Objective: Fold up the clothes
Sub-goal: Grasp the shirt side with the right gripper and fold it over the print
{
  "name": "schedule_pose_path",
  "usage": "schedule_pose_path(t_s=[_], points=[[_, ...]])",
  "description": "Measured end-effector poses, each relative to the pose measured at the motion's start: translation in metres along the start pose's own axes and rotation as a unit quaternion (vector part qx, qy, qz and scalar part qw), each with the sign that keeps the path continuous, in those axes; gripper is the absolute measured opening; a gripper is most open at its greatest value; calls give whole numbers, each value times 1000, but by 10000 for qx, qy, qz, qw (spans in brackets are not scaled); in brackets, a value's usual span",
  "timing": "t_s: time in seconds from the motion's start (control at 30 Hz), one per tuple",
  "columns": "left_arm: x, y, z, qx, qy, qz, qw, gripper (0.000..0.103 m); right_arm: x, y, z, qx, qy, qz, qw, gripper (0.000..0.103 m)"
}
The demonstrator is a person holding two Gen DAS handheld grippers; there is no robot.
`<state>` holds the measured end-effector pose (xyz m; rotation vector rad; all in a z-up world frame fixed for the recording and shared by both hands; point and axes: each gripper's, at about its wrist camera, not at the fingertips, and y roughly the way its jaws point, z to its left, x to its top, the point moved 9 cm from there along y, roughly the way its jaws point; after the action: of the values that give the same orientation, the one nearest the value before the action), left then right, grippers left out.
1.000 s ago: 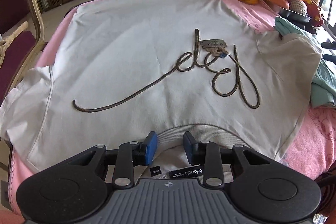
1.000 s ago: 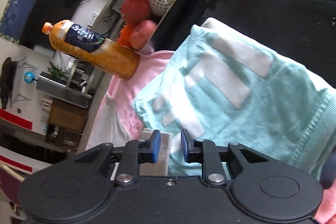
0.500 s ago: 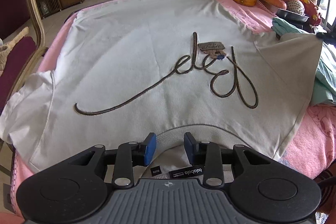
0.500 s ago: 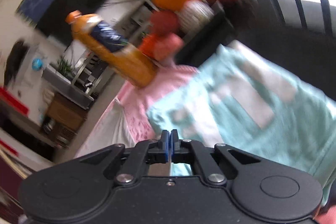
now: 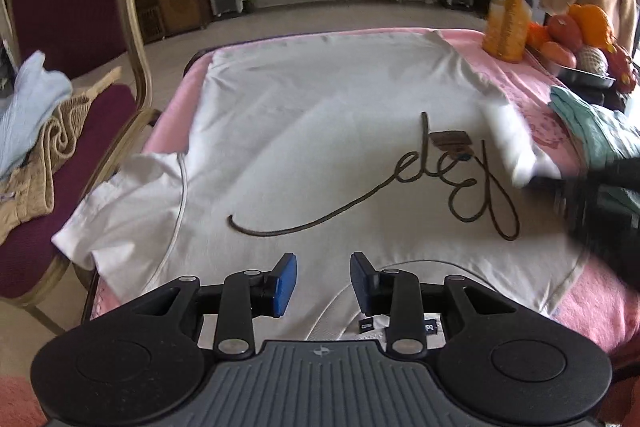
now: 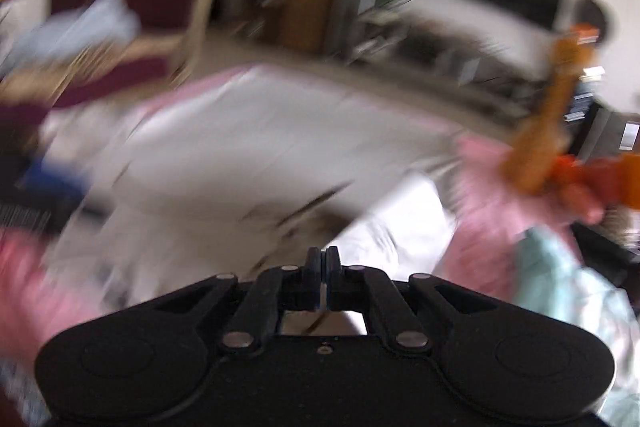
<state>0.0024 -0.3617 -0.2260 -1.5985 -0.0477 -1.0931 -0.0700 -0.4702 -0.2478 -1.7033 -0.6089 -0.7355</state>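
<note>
Left tool point(image 5: 323, 277) wide open above white T-shirt point(image 5: 320, 147) collar at counter near edge; right tool point(image 6: 321, 261) clamped on sleeve point(image 6: 400, 231).

Left wrist view looks low across the white shirt point(image 5: 320, 131) from its collar; the blurred right view shares it.

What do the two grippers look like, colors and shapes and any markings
Both are black, with a wide body ending in two round lobes, and jointed linkage arms with silver pivot screws. The left gripper has blue pads on its fingers and a grey ribbed plate with a small cross-shaped mark. The right gripper has a plain black speckled body; blur hides finer detail. No cables or sleeves show.
</note>
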Motion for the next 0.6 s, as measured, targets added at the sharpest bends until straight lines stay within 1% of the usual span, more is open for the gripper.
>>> schedule_pose_path(t_s=[0.07, 0.1, 0.13, 0.17, 0.2, 0.23, 0.27, 0.3, 0.33, 0.5, 0.53, 0.6], points=[[-2, 5, 3, 38, -22, 34, 10000, 34, -12, 4, 10, 314, -107, 346, 9989, 10], [-3, 7, 4, 70, -25, 56, 10000, 33, -14, 2, 9, 426, -11, 449, 9981, 19], [-4, 9, 6, 88, -38, 76, 9999, 33, -12, -2, 0, 440, 277, 402, 9978, 24], [-4, 10, 7, 100, -56, 95, 9999, 33, -7, -8, -13, 418, 646, 274, 9967, 24], [-5, 12, 8, 112, -74, 114, 9998, 33, -4, -15, -29, 307, 1056, 140, 9938, 24], [-6, 13, 9, 103, -90, 133, 9998, 33, -4, -18, -49, 60, 1508, 60, 9885, 24], [-7, 15, 8, 84, -98, 157, 9998, 33, -8, -19, -71, -212, 1939, 66, 9808, 21], [-8, 17, 7, 70, -86, 193, 9998, 33, -13, -21, -92, -483, 2365, 71, 9704, 13], [-10, 19, 6, 59, -66, 233, 9997, 33, -18, -19, -105, -632, 2639, 121, 9624, 10], [-16, 27, 3, 137, 65, 335, 9993, 34, -36, 6, -115, -543, 3004, 662, 9500, 10], [-16, 28, 3, 161, 87, 349, 9992, 34, -40, 11, -115, -611, 2952, 817, 9500, 10], [-18, 28, 4, 234, 136, 353, 9990, 34, -55, 20, -103, -1029, 2451, 1233, 9561, 11]])
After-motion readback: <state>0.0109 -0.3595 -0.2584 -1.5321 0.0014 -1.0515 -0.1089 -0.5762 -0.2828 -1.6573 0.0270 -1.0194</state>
